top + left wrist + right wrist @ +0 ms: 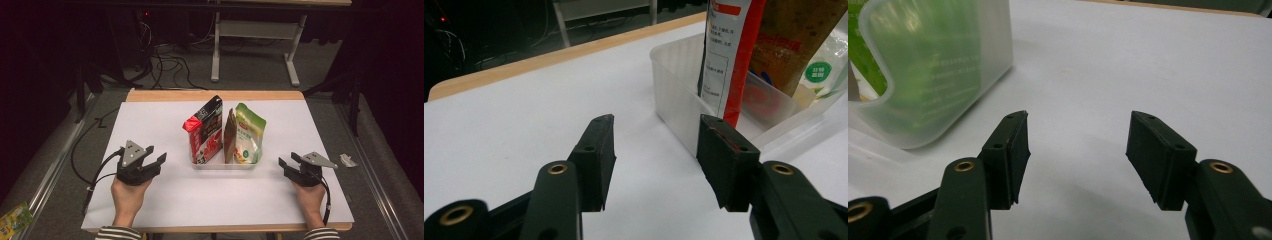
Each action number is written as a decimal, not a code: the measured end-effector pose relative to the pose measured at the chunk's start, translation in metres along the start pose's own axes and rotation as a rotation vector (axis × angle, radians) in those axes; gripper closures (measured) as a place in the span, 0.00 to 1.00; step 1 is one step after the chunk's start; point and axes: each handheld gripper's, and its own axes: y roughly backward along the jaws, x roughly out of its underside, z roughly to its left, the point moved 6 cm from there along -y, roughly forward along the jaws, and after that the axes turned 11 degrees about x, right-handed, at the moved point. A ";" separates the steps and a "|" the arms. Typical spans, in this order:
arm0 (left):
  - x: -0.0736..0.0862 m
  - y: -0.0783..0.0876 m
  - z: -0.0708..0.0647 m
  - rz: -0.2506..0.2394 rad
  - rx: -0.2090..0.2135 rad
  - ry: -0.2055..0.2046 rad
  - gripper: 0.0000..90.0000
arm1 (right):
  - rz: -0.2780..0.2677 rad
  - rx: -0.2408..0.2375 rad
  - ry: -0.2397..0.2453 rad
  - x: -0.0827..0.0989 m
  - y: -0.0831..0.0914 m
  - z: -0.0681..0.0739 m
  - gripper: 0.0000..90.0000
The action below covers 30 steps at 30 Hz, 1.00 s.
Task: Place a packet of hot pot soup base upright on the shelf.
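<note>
Packets stood upright in a clear plastic bin (225,164) near the middle of the table (150,125), a little toward the near edge: a red-and-black packet (206,131) at the bin's left end, a thin brown packet (229,136) in the middle, and a green-and-white packet (249,134) at the right end, all leaning close against one another. The left gripper (159,154) rested on the white tabletop toward the near left corner, well apart from the bin, its jaws spread wide with nothing between them. In the left gripper view the bin's corner and the red-and-black packet rose just beyond the right jaw. The right gripper (288,161) lay toward the near right corner, just beside the bin's right end, jaws likewise released and holding nothing; the right gripper view showed the bin's frosted wall and green packet off to one side. Bare tabletop lay between each gripper and the bin. A crumpled scrap (347,160) sat past the right edge, and a green wrapper (14,219) lay on the floor beyond the near left corner.
</note>
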 end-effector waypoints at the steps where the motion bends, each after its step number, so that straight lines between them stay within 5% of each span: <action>1: 0.001 0.001 0.001 0.002 -0.003 0.000 0.55 | 0.002 0.001 -0.003 0.000 0.000 0.000 0.47; 19: 0.021 0.008 -0.006 -0.003 -0.024 0.008 0.52 | 0.005 0.005 -0.001 0.000 0.000 0.001 0.47; 30: 0.028 -0.002 -0.017 0.010 -0.005 -0.002 0.51 | 0.002 0.005 0.004 0.000 0.000 0.001 0.47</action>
